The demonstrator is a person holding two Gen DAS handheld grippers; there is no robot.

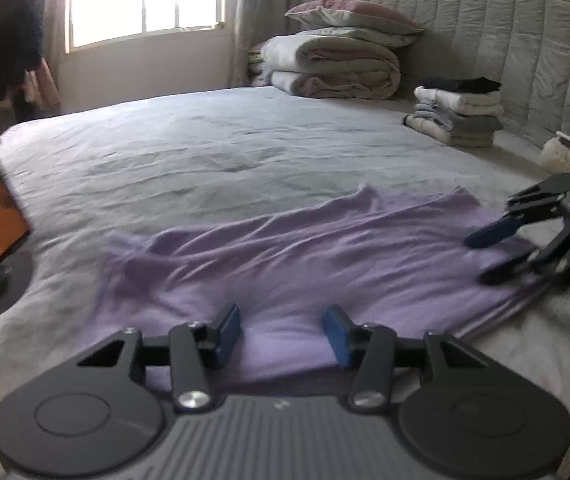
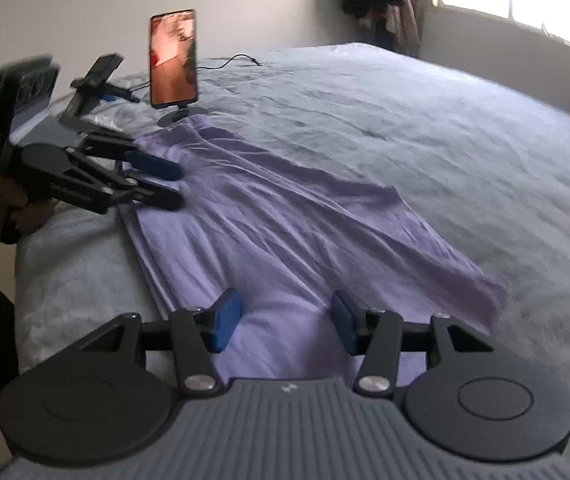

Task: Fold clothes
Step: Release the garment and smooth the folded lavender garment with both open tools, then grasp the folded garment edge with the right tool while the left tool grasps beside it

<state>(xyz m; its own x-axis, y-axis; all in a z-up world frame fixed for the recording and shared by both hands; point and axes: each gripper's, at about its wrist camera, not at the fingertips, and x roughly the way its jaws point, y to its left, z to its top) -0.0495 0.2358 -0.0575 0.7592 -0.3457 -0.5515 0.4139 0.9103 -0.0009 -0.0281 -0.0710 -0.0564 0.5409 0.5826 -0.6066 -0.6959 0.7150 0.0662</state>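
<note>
Lilac garment (image 1: 285, 248) lies long and rumpled along the bed's (image 1: 205, 148) near edge.
We hover both grippers spread, left (image 1: 281, 334) at 6 o'clock, right (image 2: 281, 322) likewise; it seems halved lengthwise, so pinch matching hem corners evenly.

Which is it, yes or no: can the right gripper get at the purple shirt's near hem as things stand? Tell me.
Probably yes: the right gripper hangs open right over the purple shirt at its near hem, with nothing between the fingers and the cloth.

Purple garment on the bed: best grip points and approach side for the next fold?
Probably the near hem of the purple garment, where the doubled edge runs along the bed edge. Come in from the near side, low: left gripper and right gripper, both open, one toward each end, pinching all layers at that straight edge.
</note>
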